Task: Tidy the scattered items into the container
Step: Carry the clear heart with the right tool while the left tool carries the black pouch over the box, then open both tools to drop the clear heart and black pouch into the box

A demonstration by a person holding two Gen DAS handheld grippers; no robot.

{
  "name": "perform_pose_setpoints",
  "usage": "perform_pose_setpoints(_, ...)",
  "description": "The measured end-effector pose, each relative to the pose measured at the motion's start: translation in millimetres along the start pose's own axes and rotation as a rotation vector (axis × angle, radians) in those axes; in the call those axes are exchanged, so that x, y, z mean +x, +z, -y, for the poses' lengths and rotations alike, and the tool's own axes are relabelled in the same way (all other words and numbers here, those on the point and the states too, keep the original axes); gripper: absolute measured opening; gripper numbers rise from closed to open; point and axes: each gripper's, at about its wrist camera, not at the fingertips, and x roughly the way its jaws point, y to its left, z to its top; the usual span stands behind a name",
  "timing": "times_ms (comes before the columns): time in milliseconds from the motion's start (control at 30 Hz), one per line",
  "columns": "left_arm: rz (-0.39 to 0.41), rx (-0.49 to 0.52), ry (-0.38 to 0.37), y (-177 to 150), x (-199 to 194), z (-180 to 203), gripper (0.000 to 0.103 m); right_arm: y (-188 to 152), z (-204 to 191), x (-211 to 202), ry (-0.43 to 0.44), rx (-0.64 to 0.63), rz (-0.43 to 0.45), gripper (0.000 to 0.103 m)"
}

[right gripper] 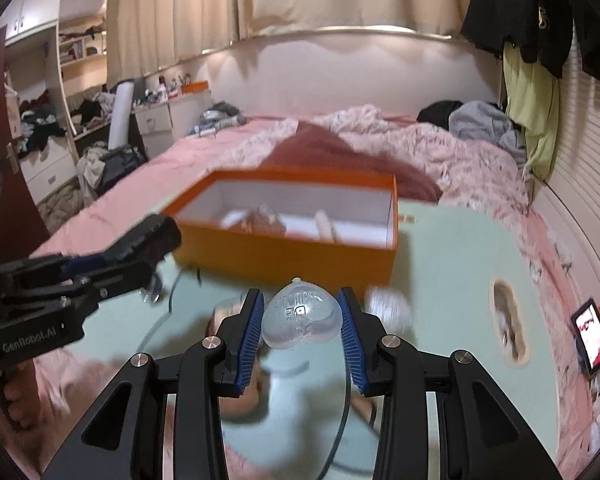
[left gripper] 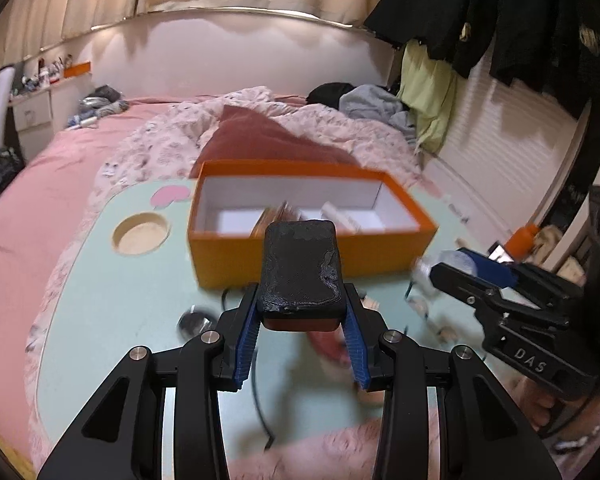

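Both claws were loaded, the left gripper (left gripper: 300,312) clamped on a black case (left gripper: 300,268) and the right gripper (right gripper: 300,320) on a clear bottle (right gripper: 300,316), with the box (left gripper: 308,248) (long side facing them) straight ahead, across the tray (left gripper: 100,280).

A pale green counter (left gripper: 100,280) sits on a pink bed (left gripper: 28,200). On the counter stands an open orange box (left gripper: 300,252), with a black cable (left gripper: 260,400) and a small round dark thing (left gripper: 194,322) lying blurred in front of it. A round hole (left gripper: 140,234) is cut in the counter beside the box.
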Motion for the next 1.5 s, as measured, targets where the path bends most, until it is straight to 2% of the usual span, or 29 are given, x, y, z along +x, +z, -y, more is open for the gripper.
perform_pose_setpoints(100,0.005,0.024,0.006,25.8,7.6,-1.3,0.04,22.9,5.1,8.3,0.014,-0.012,0.006,0.036)
perform_pose_setpoints(300,-0.113,-0.018,-0.029,65.1,56.7,-19.6,0.04,63.0,11.4,39.4,0.03,0.004,-0.021,0.036)
perform_pose_setpoints(433,-0.175,-0.047,-0.017,69.4,93.6,-26.5,0.04,82.9,19.4,71.3,0.022,0.028,-0.066,0.036)
perform_pose_setpoints(533,-0.191,-0.042,0.003,69.4,111.2,-25.1,0.04,85.6,27.4,99.1,0.031,0.075,-0.126,0.036)
perform_pose_setpoints(667,-0.225,-0.05,0.032,66.5,128.4,-27.2,0.04,82.0,28.9,124.4,0.005,0.085,-0.174,0.036)
perform_pose_setpoints(800,-0.222,-0.055,0.03,68.7,133.3,-28.0,0.04,80.3,31.1,140.1,-0.006,0.094,-0.202,0.037)
perform_pose_setpoints(1000,-0.202,-0.077,-0.006,72.5,123.9,-33.4,0.045,82.9,38.2,140.6,0.012,0.124,-0.173,0.039)
perform_pose_setpoints(1200,-0.139,-0.091,-0.024,72.1,86.2,-35.9,0.046,78.8,51.5,107.1,0.048,0.212,-0.113,0.041)
perform_pose_setpoints(1233,-0.132,-0.079,-0.019,69.1,77.3,-33.1,0.05,77.1,51.2,98.6,0.054,0.217,-0.103,0.041)
perform_pose_setpoints(1267,-0.124,-0.064,-0.015,65.7,68.6,-29.9,0.059,76.1,49.8,90.2,0.06,0.217,-0.092,0.041)
perform_pose_setpoints(1333,-0.104,-0.024,0.001,54.6,48.9,-21.1,0.072,69.5,41.7,67.2,0.066,0.197,-0.07,0.043)
perform_pose_setpoints(1400,-0.097,0.008,0.009,39.4,31.2,-12.5,0.073,58.8,30.0,45.2,0.071,0.154,-0.073,0.047)
perform_pose_setpoints(1500,-0.14,0.029,-0.014,11.6,14.9,-6.2,0.073,36.9,13.7,24.0,0.053,0.095,-0.11,0.049)
